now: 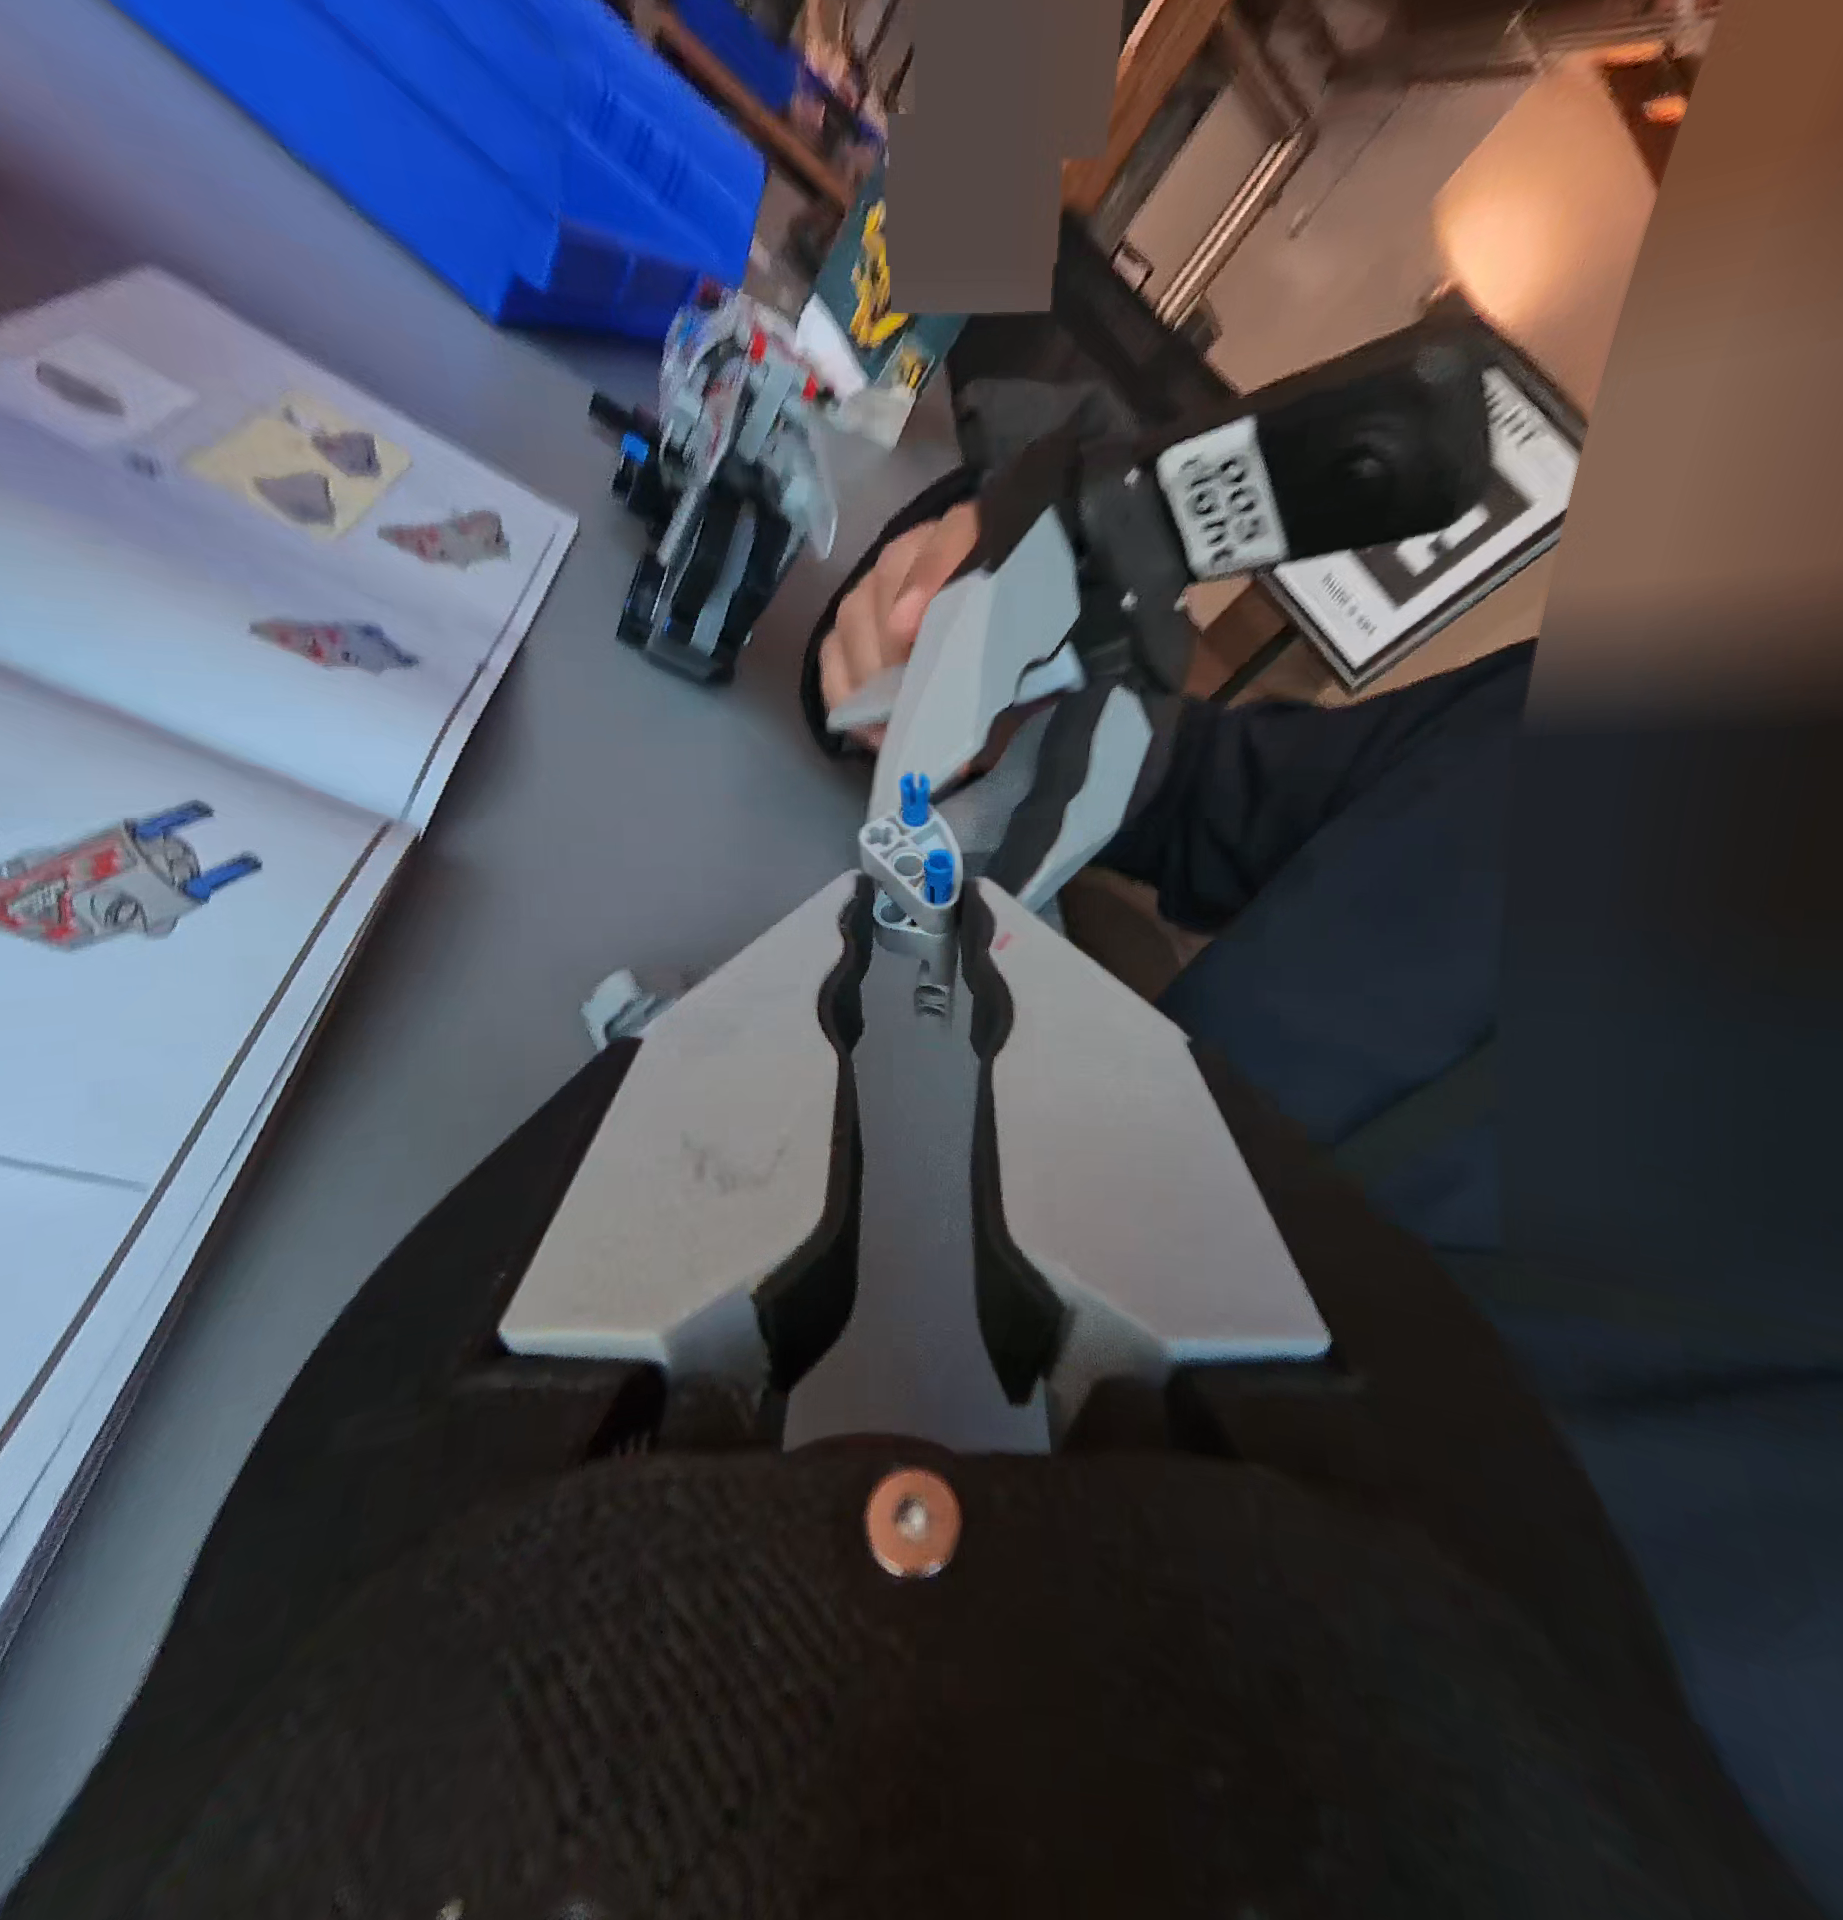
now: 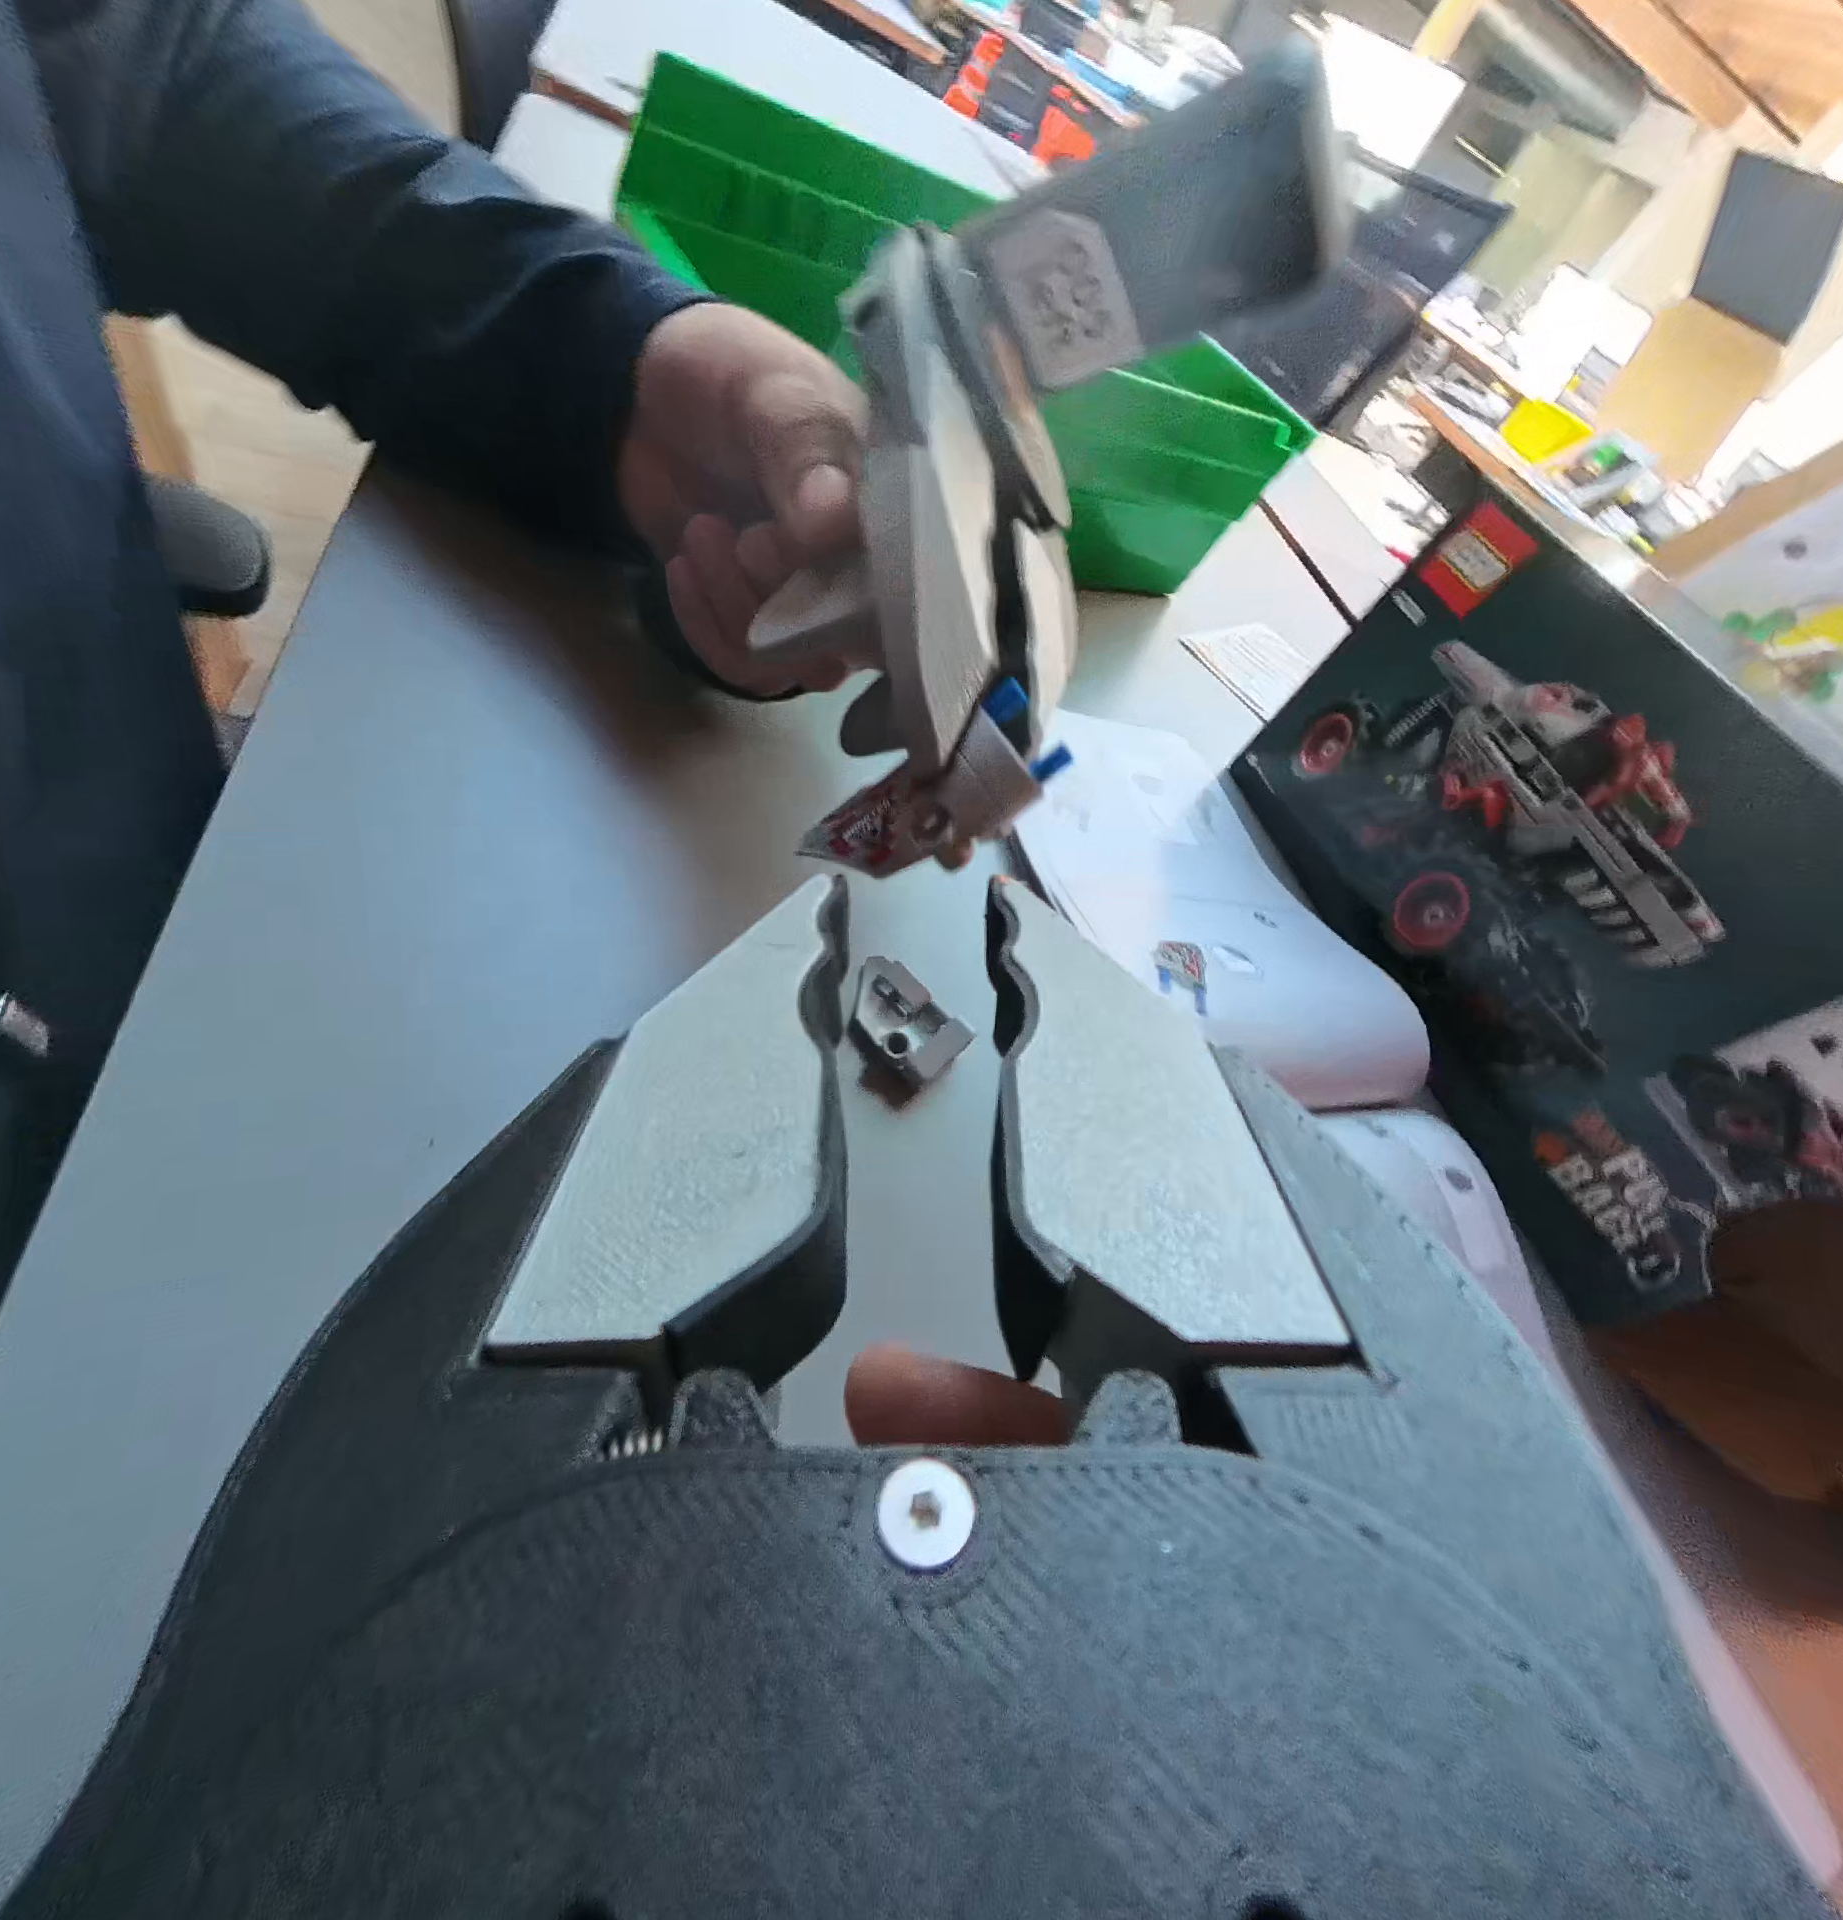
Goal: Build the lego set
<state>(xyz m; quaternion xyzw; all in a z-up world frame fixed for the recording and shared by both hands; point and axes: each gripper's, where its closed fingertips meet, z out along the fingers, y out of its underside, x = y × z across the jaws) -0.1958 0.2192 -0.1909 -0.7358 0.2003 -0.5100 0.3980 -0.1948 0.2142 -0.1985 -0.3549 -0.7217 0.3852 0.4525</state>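
My left gripper [image 1: 919, 906] is shut on a small grey lego sub-assembly [image 1: 912, 847] with two blue pins, held above the grey table [image 1: 605, 810]. In the right wrist view the same gripper [image 2: 974, 790] hangs tip-down with that assembly [image 2: 984, 774], which carries a red-stickered panel [image 2: 865, 831]. My right gripper [image 2: 915, 904] is open and empty, low over the table. A loose grey lego piece [image 2: 906, 1034] lies on the table between its fingers, apart from both. That piece shows at the left gripper's side in the left wrist view [image 1: 616, 1003]. One right gripper finger [image 1: 958, 644] shows just beyond the held assembly.
An open instruction booklet [image 1: 221, 727] lies left, also in the right wrist view [image 2: 1208, 883]. A partly built grey and black model [image 1: 719, 520] stands behind it. Blue bins [image 1: 481, 135], a green bin [image 2: 1135, 468] and the dark lego box [image 2: 1571, 883] ring the table. A person's hand [image 2: 751, 499] holds the left gripper. Left and right tips are no more than a few centimetres apart.
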